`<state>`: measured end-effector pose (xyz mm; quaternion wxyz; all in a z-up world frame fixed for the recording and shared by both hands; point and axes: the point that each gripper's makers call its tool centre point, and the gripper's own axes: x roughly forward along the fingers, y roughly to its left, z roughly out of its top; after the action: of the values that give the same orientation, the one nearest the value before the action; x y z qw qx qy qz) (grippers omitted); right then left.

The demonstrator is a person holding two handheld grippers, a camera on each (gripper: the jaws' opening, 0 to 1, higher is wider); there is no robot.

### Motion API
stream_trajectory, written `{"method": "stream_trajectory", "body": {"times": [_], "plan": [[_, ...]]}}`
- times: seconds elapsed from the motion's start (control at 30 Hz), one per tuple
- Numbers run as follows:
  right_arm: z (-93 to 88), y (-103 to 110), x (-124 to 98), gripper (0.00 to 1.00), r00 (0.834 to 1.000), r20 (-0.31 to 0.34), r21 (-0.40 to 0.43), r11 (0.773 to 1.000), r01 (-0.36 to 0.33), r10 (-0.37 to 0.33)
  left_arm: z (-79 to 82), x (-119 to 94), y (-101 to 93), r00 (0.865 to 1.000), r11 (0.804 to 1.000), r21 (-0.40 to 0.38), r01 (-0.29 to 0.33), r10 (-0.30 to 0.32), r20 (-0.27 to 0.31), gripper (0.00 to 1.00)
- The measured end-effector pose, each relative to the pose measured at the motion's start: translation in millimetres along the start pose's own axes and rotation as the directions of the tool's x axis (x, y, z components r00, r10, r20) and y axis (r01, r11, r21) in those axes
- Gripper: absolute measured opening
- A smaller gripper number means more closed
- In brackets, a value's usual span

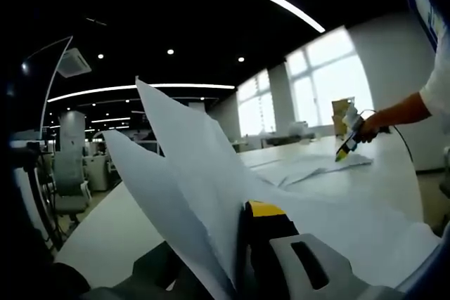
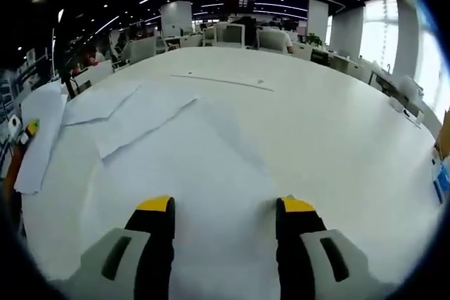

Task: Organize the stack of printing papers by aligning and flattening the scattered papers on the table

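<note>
L gripper (image 1: 239,244), left gripper view: jaws closed down on thin white printing sheets (image 1: 190,173), at least two, pinched near one edge. The sheets rise steeply up and away from the jaws, free ends fanned apart in the air. Only one yellow-tipped jaw is visible; the other is hidden behind the paper.

R gripper (image 2: 226,209), right gripper view: yellow-tipped jaws stand wide apart, nothing between them, hovering low over the large white table (image 2: 316,124). In the left gripper view the R gripper (image 1: 349,140) sits far ahead and to the right, tip at the loose white papers lying flat on the table (image 1: 309,166). In its own view those flat sheets (image 2: 133,114) spread ahead-left of the jaws, overlapping and skewed, not squared. The L gripper (image 2: 27,131) with its lifted paper (image 2: 39,131) shows at the far left.

Handling, judged: paper is v. light, floppy, no stiffness; slips sheet on sheet, creases easily. Grip near an edge or corner, light pinch; a hard pull probably tears or folds it. Flat sheets are hard to pick off a smooth top — better to slide them to the table edge or nudge them sideways into line, then press flat.
</note>
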<state>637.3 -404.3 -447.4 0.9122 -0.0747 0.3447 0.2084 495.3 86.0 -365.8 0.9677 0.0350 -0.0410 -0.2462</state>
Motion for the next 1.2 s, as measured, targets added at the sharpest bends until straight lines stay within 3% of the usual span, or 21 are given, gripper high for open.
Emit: {"method": "stream_trajectory", "body": {"times": [0.33, 0.47, 0.57, 0.77, 0.93, 1.2], "plan": [[-0.4, 8, -2, 0.32, 1.0, -0.018, -0.016, 1.0, -0.023, 0.023, 0.5, 0, 0.5, 1.0, 1.0, 0.001, 0.001, -0.001, 0.002, 0.09], [-2.7, 9, -4, 0.19, 0.999, -0.029, 0.051, 0.998, -0.02, 0.021, 0.4, 1, 0.6, 1.0, 1.0, 0.001, 0.001, -0.001, 0.003, 0.09], [-4.5, 14, -6, 0.12, 0.999, -0.031, 0.047, 0.999, -0.016, 0.017, 0.2, 1, 0.4, 1.0, 1.0, 0.001, 0.002, -0.002, 0.004, 0.09], [-2.1, 16, -12, 0.09, 0.999, -0.036, 0.083, 0.996, 0.02, -0.017, 0.4, 2, 0.4, 1.0, 1.0, 0.001, 0.003, -0.003, 0.004, 0.09], [5.9, 22, -27, 0.08, 1.0, 0.007, 0.194, 0.981, 0.029, -0.031, 0.4, 2, 1.6, 1.0, 1.0, 0.0, 0.003, -0.003, 0.005, 0.09], [4.3, 26, -52, 0.08, 0.993, 0.03, 0.18, 0.978, 0.107, -0.115, 0.7, 2, 1.5, 1.0, 1.0, 0.0, 0.004, -0.004, 0.007, 0.09]]}}
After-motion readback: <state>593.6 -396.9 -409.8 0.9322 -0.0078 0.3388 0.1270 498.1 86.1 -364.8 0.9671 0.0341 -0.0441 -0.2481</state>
